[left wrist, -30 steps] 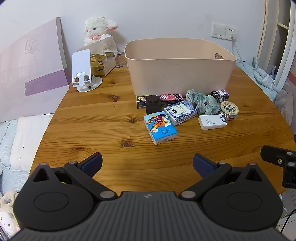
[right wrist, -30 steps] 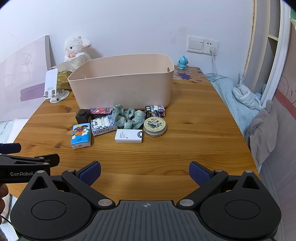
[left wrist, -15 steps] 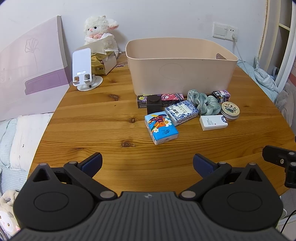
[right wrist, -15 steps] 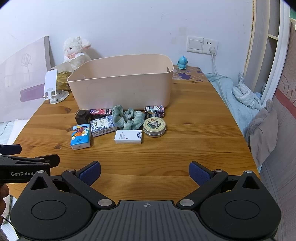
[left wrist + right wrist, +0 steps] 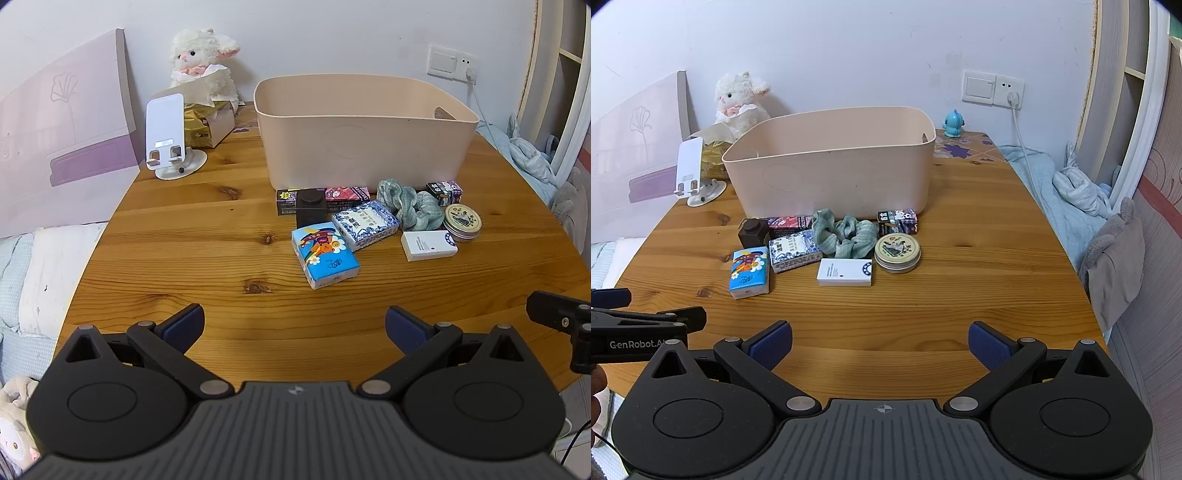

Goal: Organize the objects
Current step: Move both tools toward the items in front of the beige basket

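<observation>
1. My left gripper (image 5: pixel 294 326) hangs over the near edge of the round wooden table (image 5: pixel 177 254), fingers spread wide and holding nothing.
2. My right gripper (image 5: pixel 880 345) hovers just beside it, likewise splayed and empty; its tip shows at 3 o'clock in the left view.
3. The beige bin (image 5: pixel 831 170) stands at 12 o'clock, upright, its inside mostly hidden from both cameras.
4. Against the bin's front wall lie a long dark-and-pink box (image 5: pixel 343 194) and a small patterned box (image 5: pixel 897 221).
5. A black cube (image 5: pixel 311 208) sits at the cluster's 9 o'clock edge, touching the long box.
6. A blue cartoon tissue pack (image 5: pixel 325 256) lies nearest me, just beside a blue-and-white tissue pack (image 5: pixel 365 224).
7. A green scrunchie (image 5: pixel 846 236) rests mid-cluster, between the packs and a round tin (image 5: pixel 897 253).
8. A white card box (image 5: pixel 845 272) lies flat at the scrunchie's 6 o'clock.
9. A white phone stand (image 5: pixel 166 140) and a plush lamb (image 5: pixel 203 62) occupy 10 to 11 o'clock, well apart from the cluster.
</observation>
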